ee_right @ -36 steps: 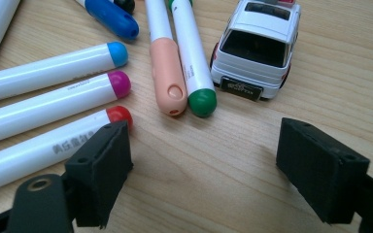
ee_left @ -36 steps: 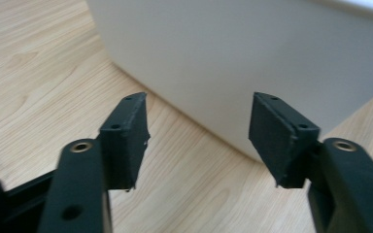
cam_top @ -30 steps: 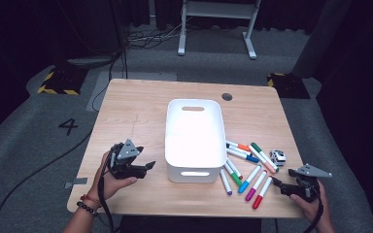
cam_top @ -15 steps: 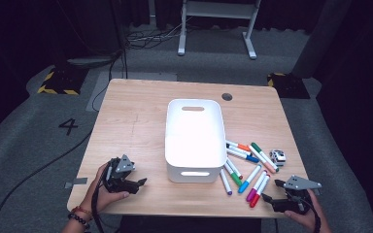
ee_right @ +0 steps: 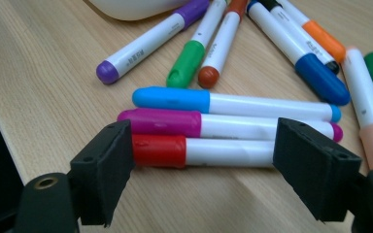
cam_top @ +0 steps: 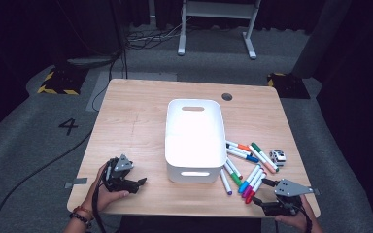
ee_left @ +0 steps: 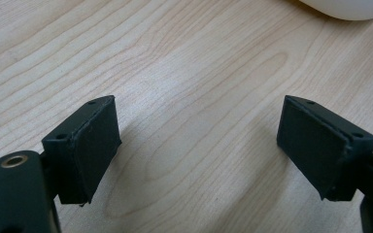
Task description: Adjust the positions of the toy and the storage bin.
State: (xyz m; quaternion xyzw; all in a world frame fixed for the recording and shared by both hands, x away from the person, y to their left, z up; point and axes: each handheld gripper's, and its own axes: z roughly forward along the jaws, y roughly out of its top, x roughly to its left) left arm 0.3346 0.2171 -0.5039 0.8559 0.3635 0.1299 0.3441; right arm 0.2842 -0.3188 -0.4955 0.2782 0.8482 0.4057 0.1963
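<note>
- Markers [cam_top: 245, 167] lie fanned out on the wooden table [cam_top: 136, 121], just beside the white bin [cam_top: 194, 138], along its right wall and off its near right corner.
- I see my right gripper [ee_right: 201, 167] low at the table's near edge, in front of the bin's right corner, with its jaws standing wide and nothing pinched between the pads.
- The red marker [ee_right: 201, 151] lies crosswise just beyond those jaws, nearest of the lot; I cannot tell whether either pad touches it.
- Beside it, towards the bin, the magenta marker [ee_right: 223, 125] and then the light blue marker [ee_right: 233, 103] lie parallel, the three packed side by side.
- Closer to the bin lie a purple marker [ee_right: 143, 43], a green marker [ee_right: 189, 60] and a brown-red marker [ee_right: 218, 48], angled towards its wall.
- A dark blue marker [ee_right: 301, 53] and an orange marker [ee_right: 315, 36] lie further right of the bin.
- My left gripper [ee_left: 199, 145] is in front of the bin and off to its left, down close over bare wood, held by the left hand [cam_top: 104, 191].
- Its jaws have just been opening and now stand wide apart, with only tabletop between them.
- The bin's rounded corner shows at the top of the left gripper view.
- A small black-and-white object [cam_top: 278, 157] sits right of the markers, well apart from the bin.
</note>
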